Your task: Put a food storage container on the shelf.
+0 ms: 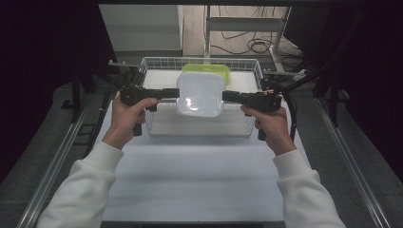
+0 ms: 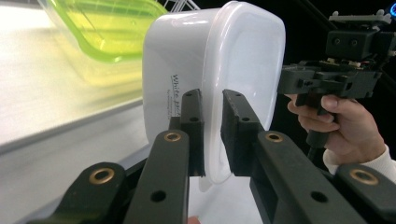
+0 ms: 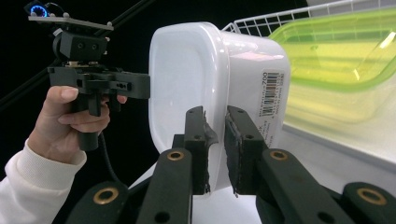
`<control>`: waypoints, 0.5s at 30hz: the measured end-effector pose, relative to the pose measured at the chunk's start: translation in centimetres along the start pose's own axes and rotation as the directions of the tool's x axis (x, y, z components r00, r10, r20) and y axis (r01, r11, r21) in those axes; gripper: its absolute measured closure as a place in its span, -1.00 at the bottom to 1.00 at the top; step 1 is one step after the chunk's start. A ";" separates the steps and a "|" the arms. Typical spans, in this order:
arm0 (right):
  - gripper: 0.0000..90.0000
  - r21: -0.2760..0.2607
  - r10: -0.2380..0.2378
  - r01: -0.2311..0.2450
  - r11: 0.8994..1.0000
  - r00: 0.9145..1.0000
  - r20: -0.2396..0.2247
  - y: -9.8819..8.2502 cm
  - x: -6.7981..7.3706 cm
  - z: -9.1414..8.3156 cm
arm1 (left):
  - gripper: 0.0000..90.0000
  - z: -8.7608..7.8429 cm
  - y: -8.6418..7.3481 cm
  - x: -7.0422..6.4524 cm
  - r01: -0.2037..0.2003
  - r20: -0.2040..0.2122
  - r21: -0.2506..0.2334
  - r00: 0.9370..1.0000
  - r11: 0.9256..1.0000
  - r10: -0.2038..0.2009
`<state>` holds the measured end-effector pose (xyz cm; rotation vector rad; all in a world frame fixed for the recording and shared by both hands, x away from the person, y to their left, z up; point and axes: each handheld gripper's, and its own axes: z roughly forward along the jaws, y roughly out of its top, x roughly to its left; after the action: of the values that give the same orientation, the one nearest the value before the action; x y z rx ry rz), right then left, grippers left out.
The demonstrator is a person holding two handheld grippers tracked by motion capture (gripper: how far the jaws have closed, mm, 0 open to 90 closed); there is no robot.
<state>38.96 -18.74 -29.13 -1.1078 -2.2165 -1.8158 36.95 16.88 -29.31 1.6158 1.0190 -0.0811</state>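
A white plastic container (image 1: 200, 92) hangs in the air above a wire basket (image 1: 199, 131), gripped from both sides. My left gripper (image 1: 177, 93) is shut on its left rim, and my right gripper (image 1: 224, 96) is shut on its right rim. In the left gripper view the black jaws (image 2: 212, 100) pinch the thin rim of the container (image 2: 233, 60), which has printed text on its side wall. The right gripper view has the jaws (image 3: 215, 114) clamped on the opposite rim of the container (image 3: 187, 70), beside a barcode label.
A clear container with a green lid (image 1: 206, 68) sits at the back of the basket (image 3: 261, 21), close behind the white one. The basket stands on a white table (image 1: 199, 180). Metal rails run along both table sides, and cables lie on the floor beyond.
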 end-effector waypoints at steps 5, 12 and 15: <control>0.76 -0.004 -0.005 0.005 1.000 1.000 0.005 1.1 0.0 0.0 | 0.76 0.1 1.0 0.0 -0.003 0.003 -0.008 1.000 1.000 0.003; 0.76 -0.012 -0.011 0.011 1.000 1.000 0.012 2.8 -0.4 0.1 | 0.76 0.5 3.0 0.4 0.004 0.010 -0.022 1.000 1.000 -0.004; 0.75 -0.014 -0.012 0.012 1.000 1.000 0.015 3.7 -0.6 0.2 | 0.76 0.7 3.9 0.7 0.007 0.013 -0.025 1.000 1.000 -0.006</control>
<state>41.59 -18.76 -26.40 -1.1162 -2.2265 -1.8367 40.19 16.85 -26.99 1.5878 1.0121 -0.0828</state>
